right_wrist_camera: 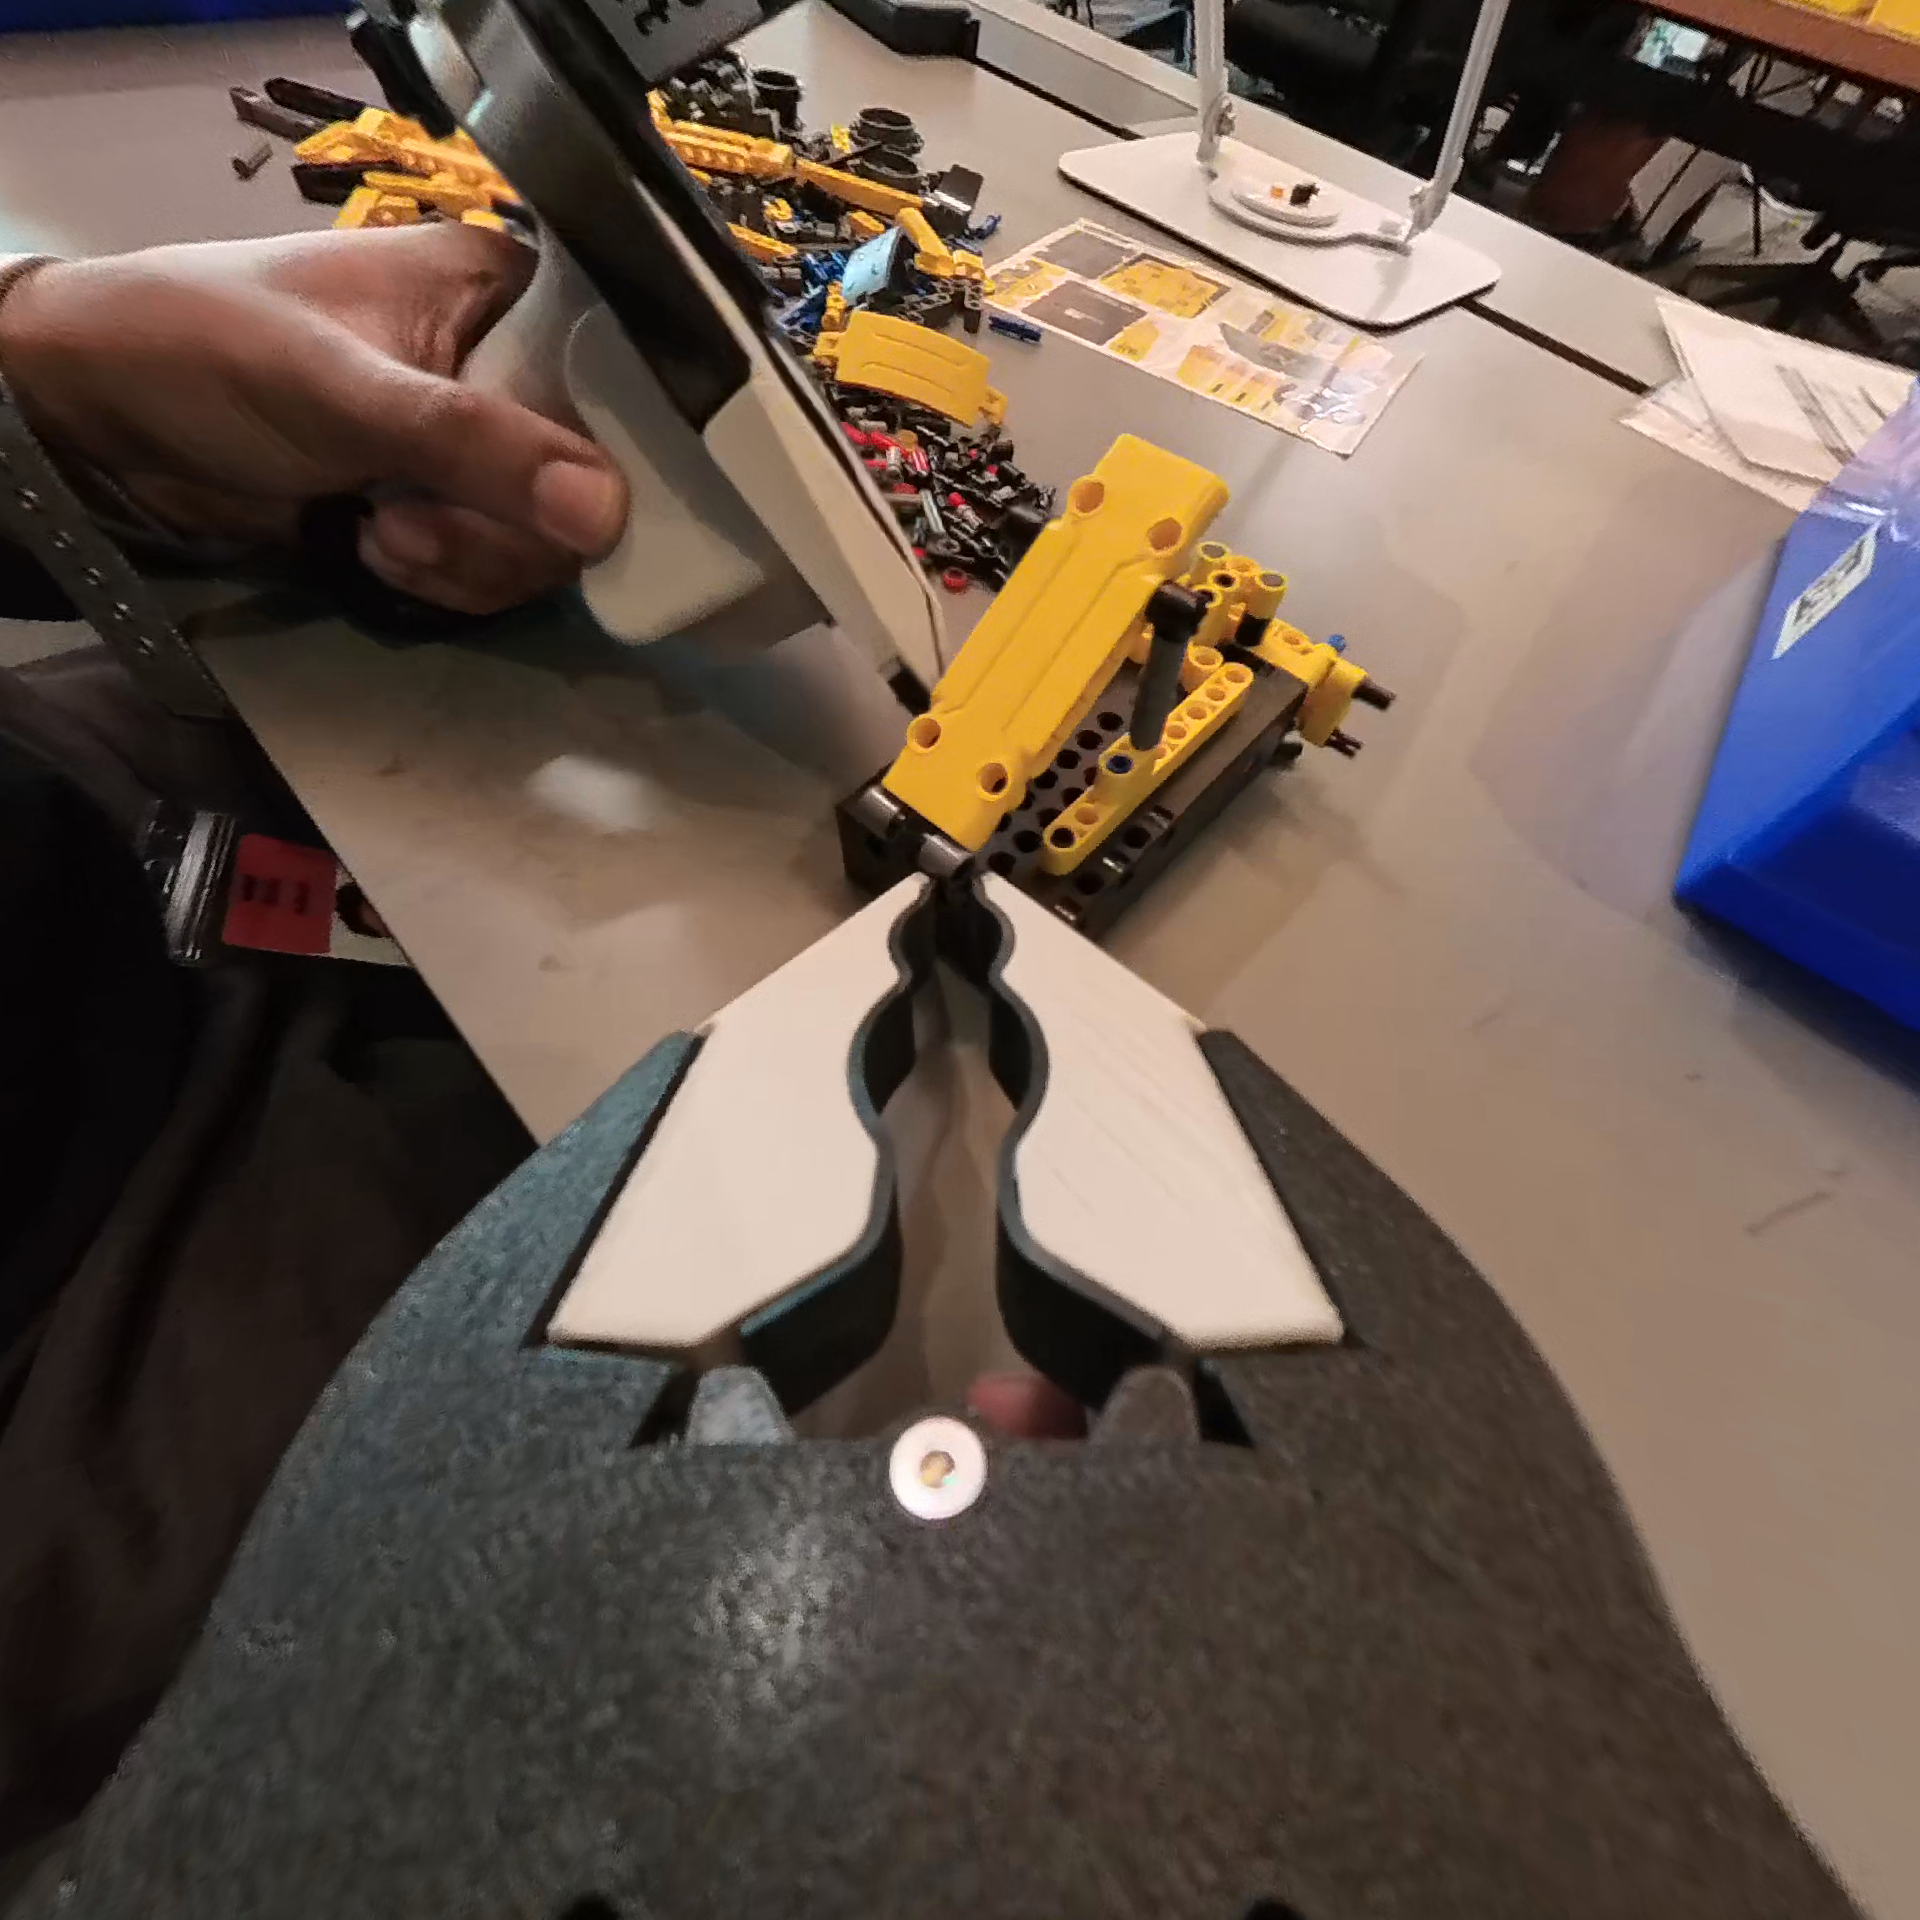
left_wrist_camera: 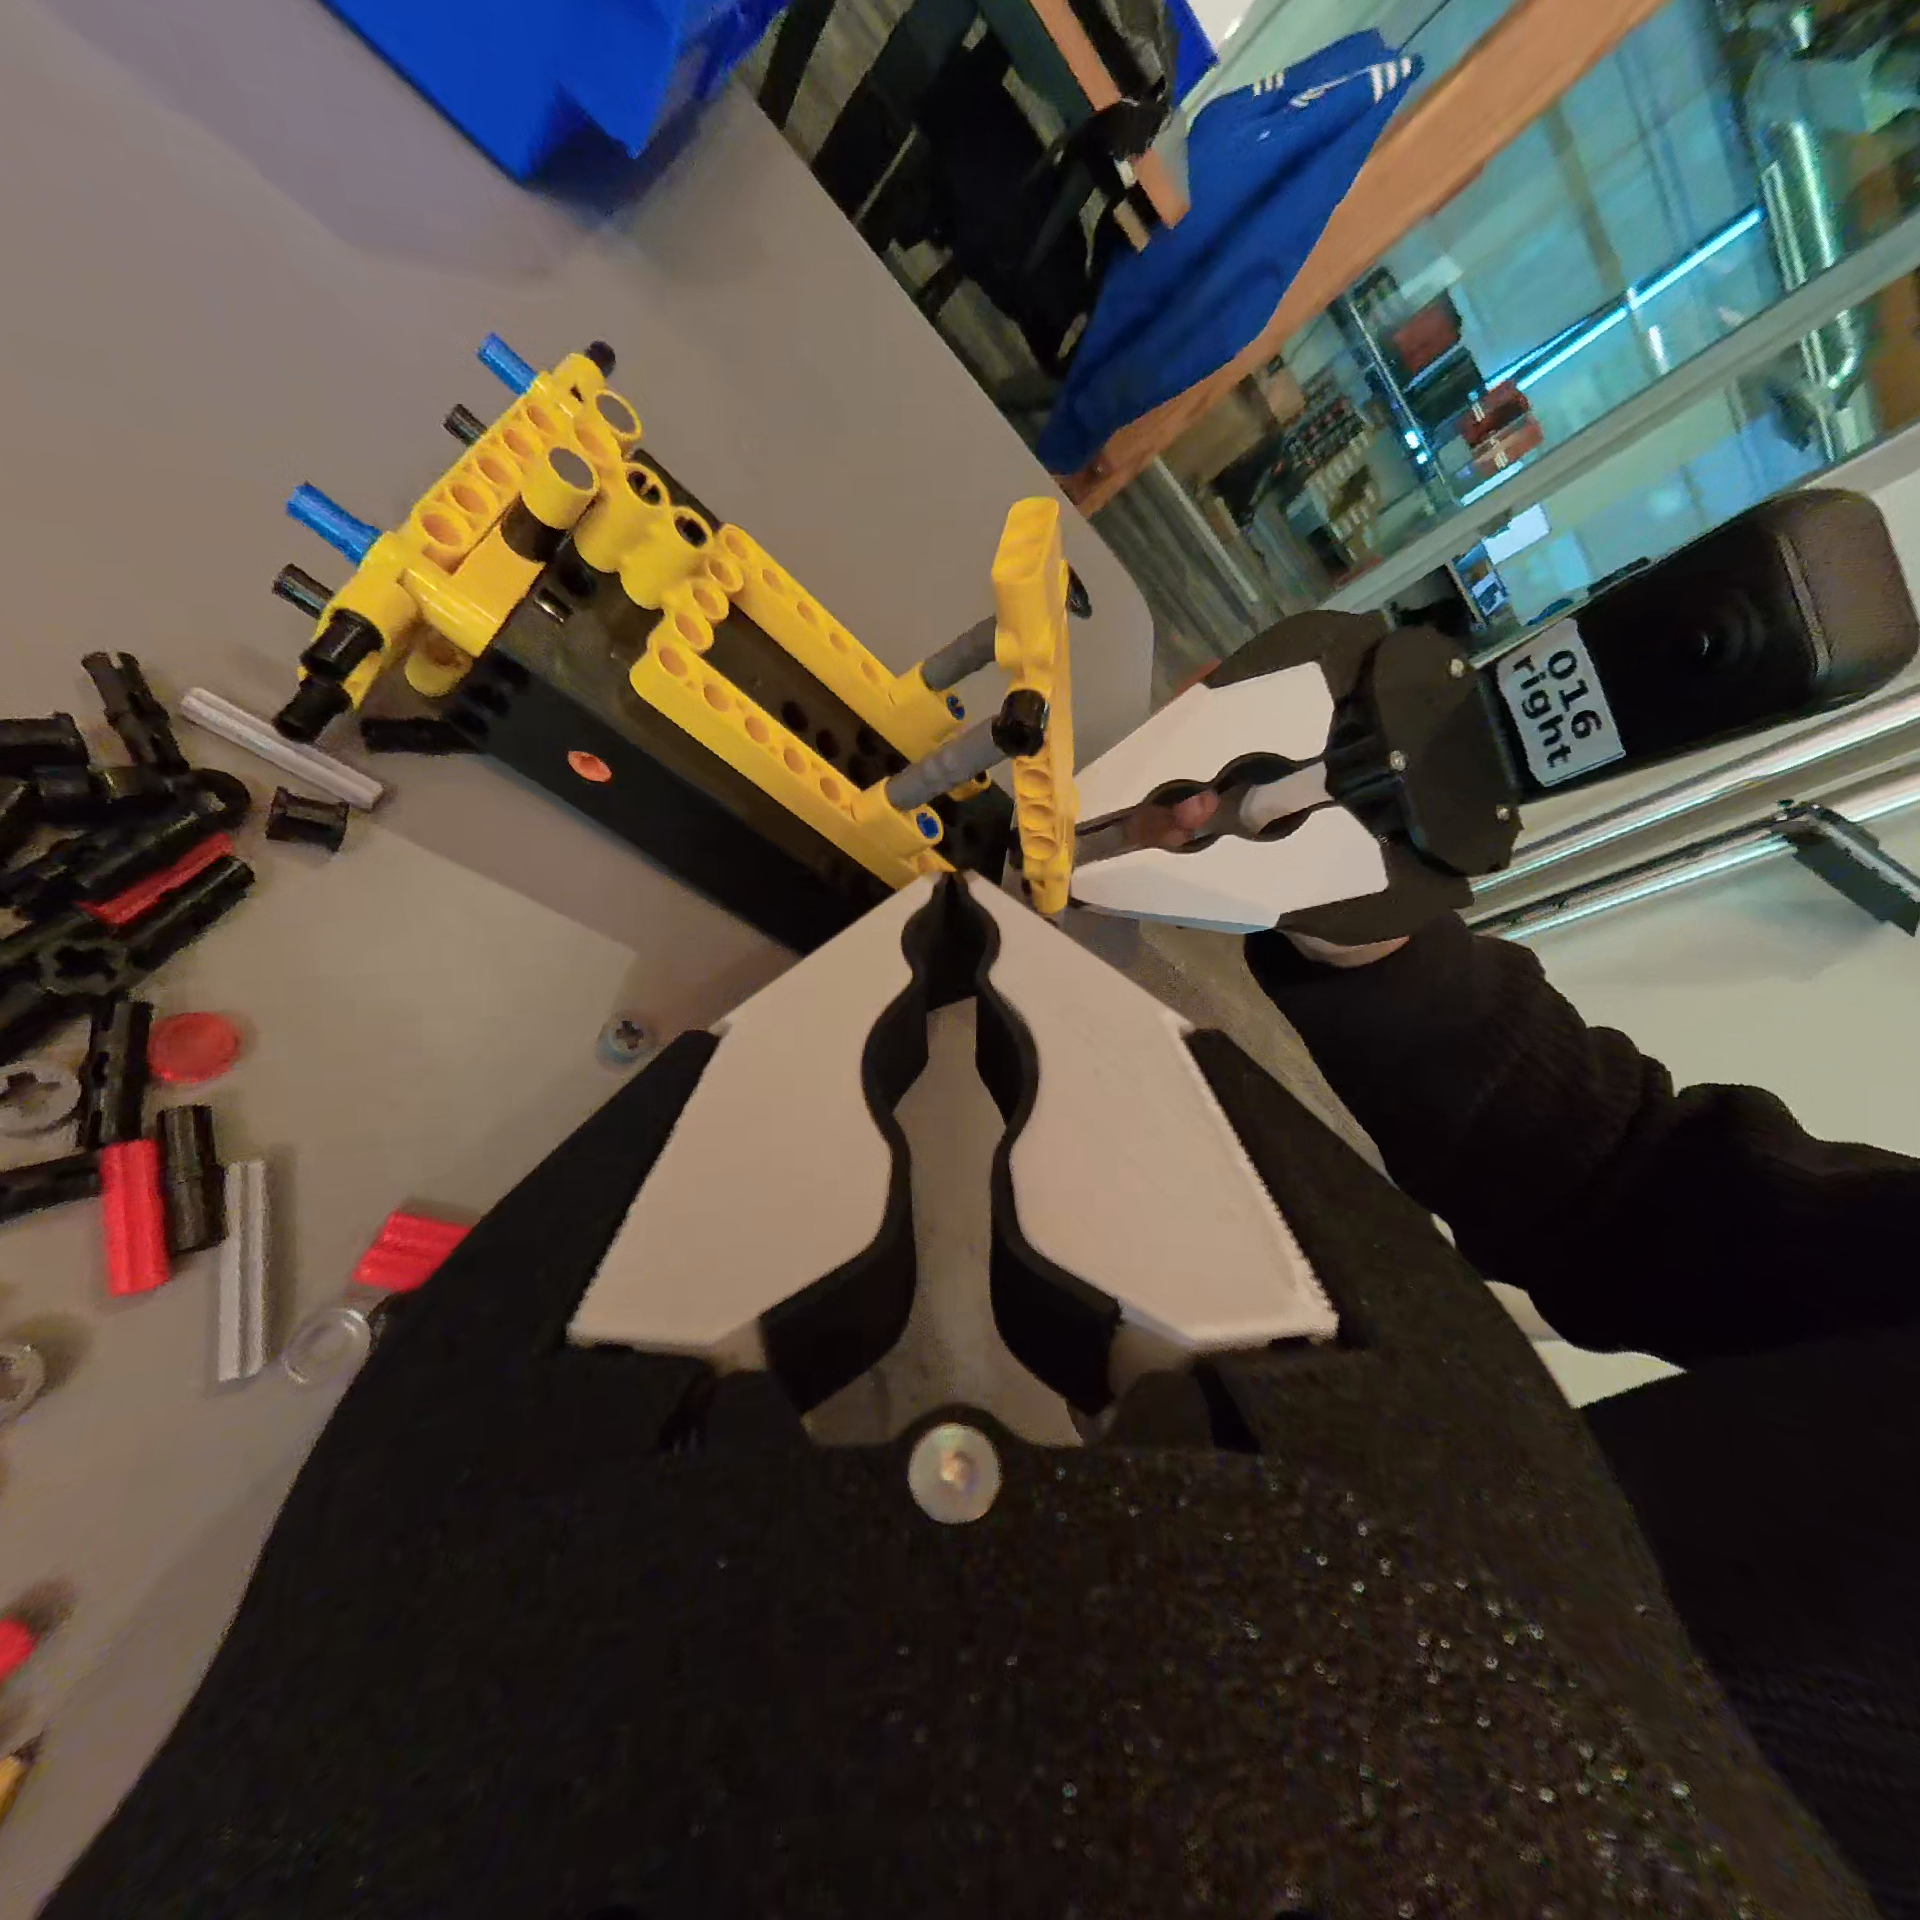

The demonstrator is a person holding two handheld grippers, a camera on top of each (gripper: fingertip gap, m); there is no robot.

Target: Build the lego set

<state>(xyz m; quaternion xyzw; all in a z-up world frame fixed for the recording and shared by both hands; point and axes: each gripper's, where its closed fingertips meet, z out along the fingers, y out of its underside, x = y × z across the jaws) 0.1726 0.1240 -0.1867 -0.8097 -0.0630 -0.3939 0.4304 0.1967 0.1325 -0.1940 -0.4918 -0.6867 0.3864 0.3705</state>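
Note:
A yellow and black brick-built model (left_wrist_camera: 665, 644) stands on a black perforated base (left_wrist_camera: 644, 790) on the grey table. It also shows in the right wrist view (right_wrist_camera: 1174, 717). A yellow panel (left_wrist_camera: 1034, 623) stands at its near end on grey axles. My left gripper (left_wrist_camera: 951, 883) is shut, with its tips against the model's near corner, where a yellow beam meets the base. I cannot tell whether it clamps anything. My right gripper (right_wrist_camera: 951, 883) is shut on the lower end of the yellow panel (right_wrist_camera: 1060, 644). It reaches in from the right in the left wrist view (left_wrist_camera: 1075, 836).
Loose black, red and grey pins (left_wrist_camera: 114, 862) lie to the model's left. A larger pile of yellow and black parts (right_wrist_camera: 883, 260), an instruction sheet (right_wrist_camera: 1195, 322) and a white stand (right_wrist_camera: 1278, 218) lie beyond. A blue bin (right_wrist_camera: 1818, 779) stands to the right. A hand (right_wrist_camera: 312, 416) holds the left gripper. Only a small space, under 4 cm, lies between the two pairs of fingers.

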